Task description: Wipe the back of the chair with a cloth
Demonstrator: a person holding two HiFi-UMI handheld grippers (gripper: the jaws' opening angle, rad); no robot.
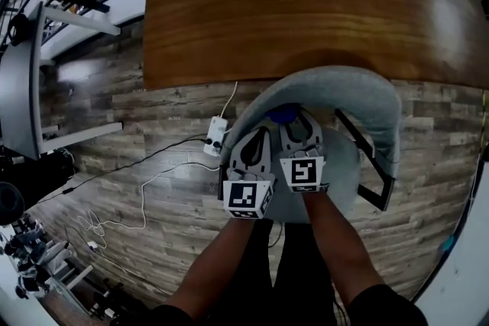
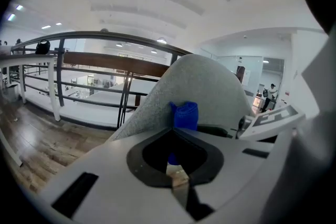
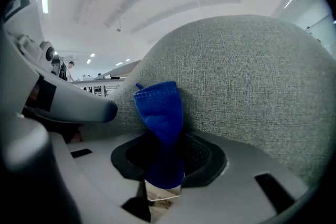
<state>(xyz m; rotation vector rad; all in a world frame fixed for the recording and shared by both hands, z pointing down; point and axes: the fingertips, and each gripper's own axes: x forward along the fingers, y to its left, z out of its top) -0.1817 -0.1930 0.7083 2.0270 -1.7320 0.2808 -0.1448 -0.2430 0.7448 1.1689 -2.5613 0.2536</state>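
Note:
The chair's curved grey fabric back (image 1: 359, 91) wraps around both grippers, which sit side by side over the seat (image 1: 344, 183). My right gripper (image 1: 299, 124) is shut on a blue cloth (image 1: 284, 115). In the right gripper view the cloth (image 3: 157, 107) rises from the jaws (image 3: 167, 139) and presses against the inner face of the backrest (image 3: 252, 76). My left gripper (image 1: 260, 137) is just left of it, jaws shut (image 2: 173, 130), close to the backrest (image 2: 199, 86). The cloth (image 2: 184, 115) shows just past its tip.
A wooden table top (image 1: 306, 4) stands right behind the chair back. A white power strip (image 1: 216, 135) with trailing cables lies on the plank floor at the left. The chair's black arm frame (image 1: 374, 172) is at the right. A railing (image 2: 79, 68) runs beyond.

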